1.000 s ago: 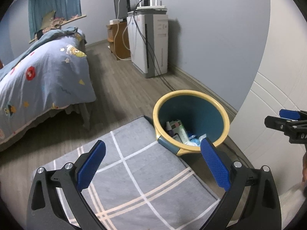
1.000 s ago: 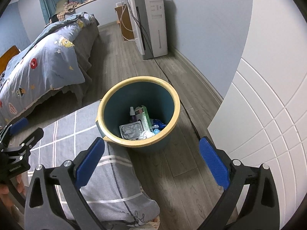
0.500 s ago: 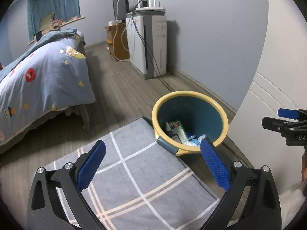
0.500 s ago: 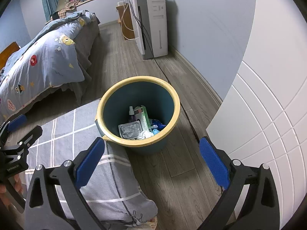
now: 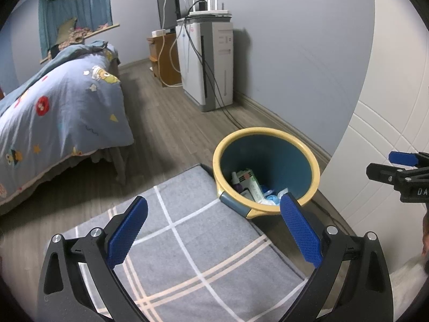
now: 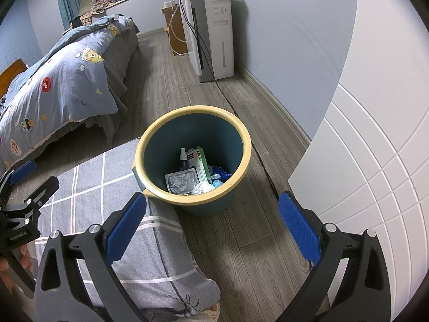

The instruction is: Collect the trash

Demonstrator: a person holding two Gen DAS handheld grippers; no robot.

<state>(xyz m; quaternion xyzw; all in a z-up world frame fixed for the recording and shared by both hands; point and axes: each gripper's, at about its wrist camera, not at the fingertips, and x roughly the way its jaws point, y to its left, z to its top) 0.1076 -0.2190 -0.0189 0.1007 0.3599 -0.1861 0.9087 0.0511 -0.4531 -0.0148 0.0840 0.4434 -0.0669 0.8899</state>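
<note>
A teal bin with a yellow rim [image 6: 245,139] stands on the wooden floor at the corner of a grey checked mat; it also shows in the left wrist view [image 5: 316,166]. Inside lie a green box [image 6: 201,161], a small purple bottle [image 6: 184,161], a silver wrapper [image 6: 180,181], white tissue and blue scraps. My left gripper [image 5: 213,226] is open and empty, above the mat, short of the bin. My right gripper [image 6: 211,226] is open and empty, above the floor just in front of the bin.
A bed with a blue patterned quilt [image 5: 61,112] stands to the left. A white air purifier [image 5: 214,64] with cables [image 6: 257,155] stands by the blue wall. A white panelled door [image 6: 375,161] is on the right. The grey mat [image 5: 187,241] lies under my left gripper.
Both grippers have drawn back and risen slightly; the bin looks a little farther and lower in view. Both stay open and empty.
</note>
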